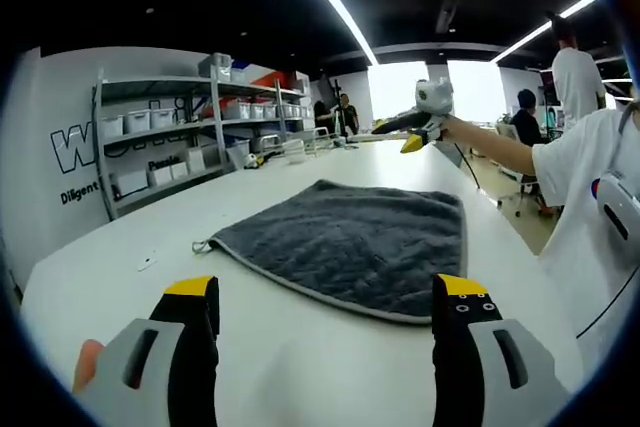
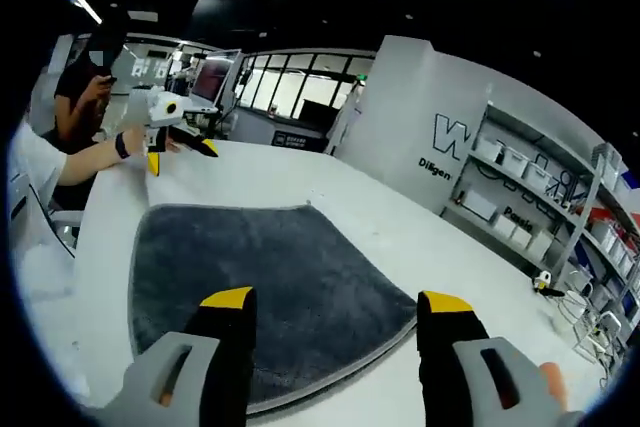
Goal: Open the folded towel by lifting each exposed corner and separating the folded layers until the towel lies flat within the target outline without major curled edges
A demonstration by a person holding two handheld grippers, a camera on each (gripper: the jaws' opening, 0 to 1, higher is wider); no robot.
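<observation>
In the left gripper view, the left gripper (image 1: 327,309) is seen with its two black, yellow-tipped jaws spread wide; nothing is held between them and nothing is touched. They are poised above the bare white tabletop (image 1: 300,367), just short of the near edge of the dark grey, pale-bordered terry towel (image 1: 350,242).

In the right gripper view, the right gripper (image 2: 338,299) is likewise held with its jaws spread wide and empty, raised over one edge of the towel (image 2: 260,287), with no contact discernible.

The towel is spread on the white table (image 2: 400,227), roughly in its middle. Its pale-trimmed edges appear mostly flat; a small loop (image 1: 201,246) is seen at one corner. Bare tabletop is left on every side of the cloth.

Across the table, a person's arm (image 1: 495,145) is extended holding a further gripper device with yellow-tipped jaws (image 1: 420,119), well apart from the towel. Grey metal shelving with white bins (image 1: 190,137) is set against the wall beyond.
</observation>
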